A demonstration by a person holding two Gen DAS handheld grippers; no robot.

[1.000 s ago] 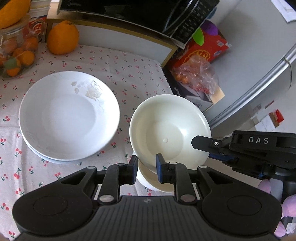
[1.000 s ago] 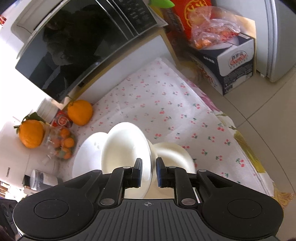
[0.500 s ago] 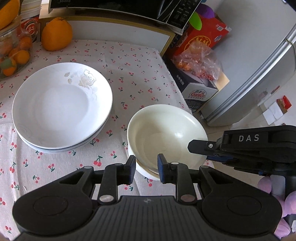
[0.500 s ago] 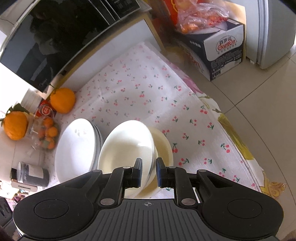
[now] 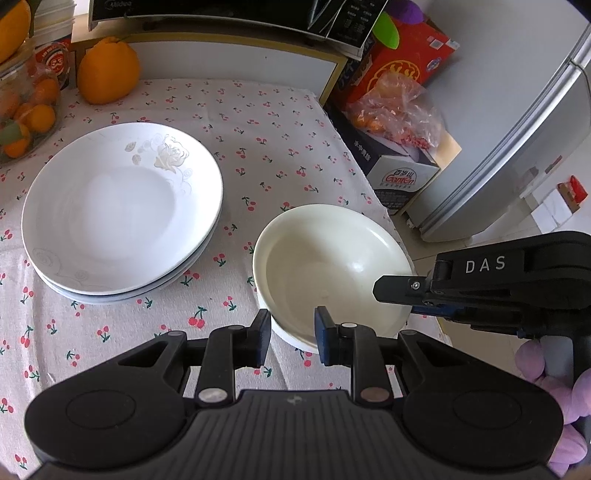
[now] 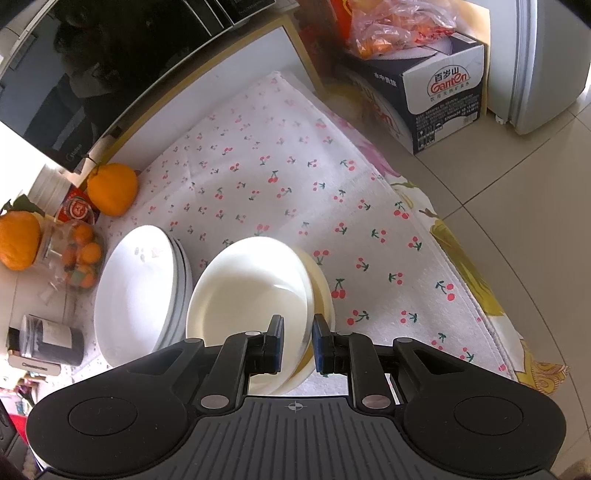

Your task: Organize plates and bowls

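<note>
A cream bowl (image 5: 328, 266) (image 6: 251, 291) sits nested in a second cream bowl (image 6: 323, 291) near the right edge of the cherry-print tablecloth (image 5: 266, 147). My right gripper (image 6: 298, 341) (image 5: 402, 295) is shut on the top bowl's rim, one finger inside and one outside. My left gripper (image 5: 291, 336) straddles the near-left rim with its jaws slightly apart; the pads do not press on it. A stack of white plates (image 5: 118, 210) (image 6: 136, 288) with a pale rose print lies to the left of the bowls.
A large orange (image 5: 107, 70) and a jar of small oranges (image 5: 26, 110) stand at the back left below a black microwave (image 5: 221, 14). Off the table's right edge are a cardboard box (image 5: 399, 173) and a fridge (image 5: 517, 147). A dark jar (image 6: 44, 339) stands left of the plates.
The top bowl, raised and tilted a second ago, has come down level into the lower bowl. The left jaws have widened a little. The right grip looks the same.
</note>
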